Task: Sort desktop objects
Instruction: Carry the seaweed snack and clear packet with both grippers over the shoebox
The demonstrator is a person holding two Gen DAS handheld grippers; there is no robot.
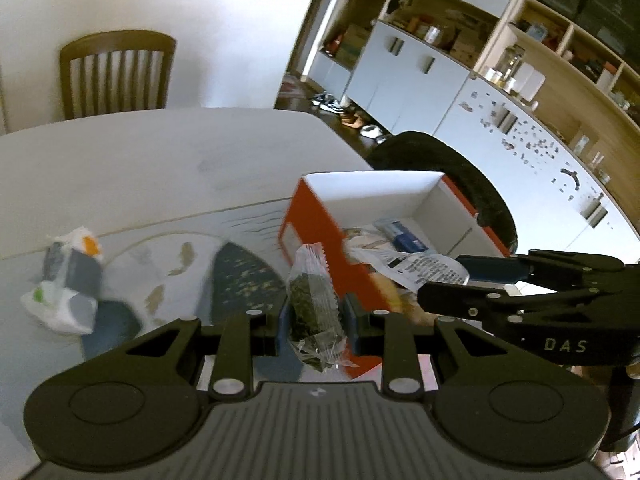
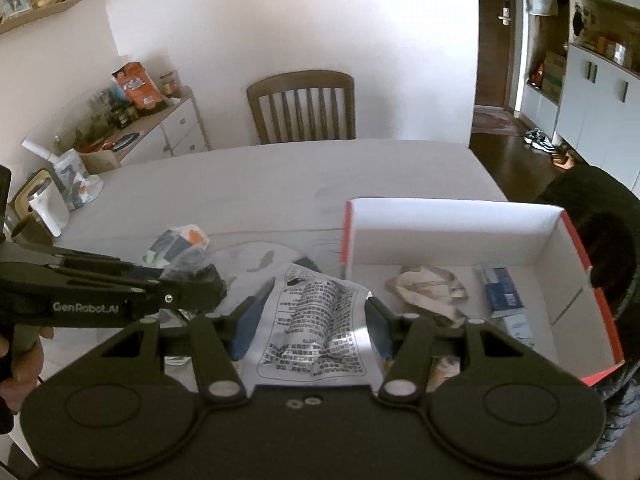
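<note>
My left gripper is shut on a clear packet of dark green dried stuff, held above the table just left of an open orange box with white inside. My right gripper is shut on a white printed wrapper, held at the box's left wall. The right gripper also shows in the left wrist view over the box, the left one in the right wrist view. In the box lie a crumpled beige wrapper and a blue-and-white packet.
Crumpled white, grey and orange packets lie on a patterned mat at the table's left. A wooden chair stands at the far side. A dark chair back is behind the box. A white appliance stands far left.
</note>
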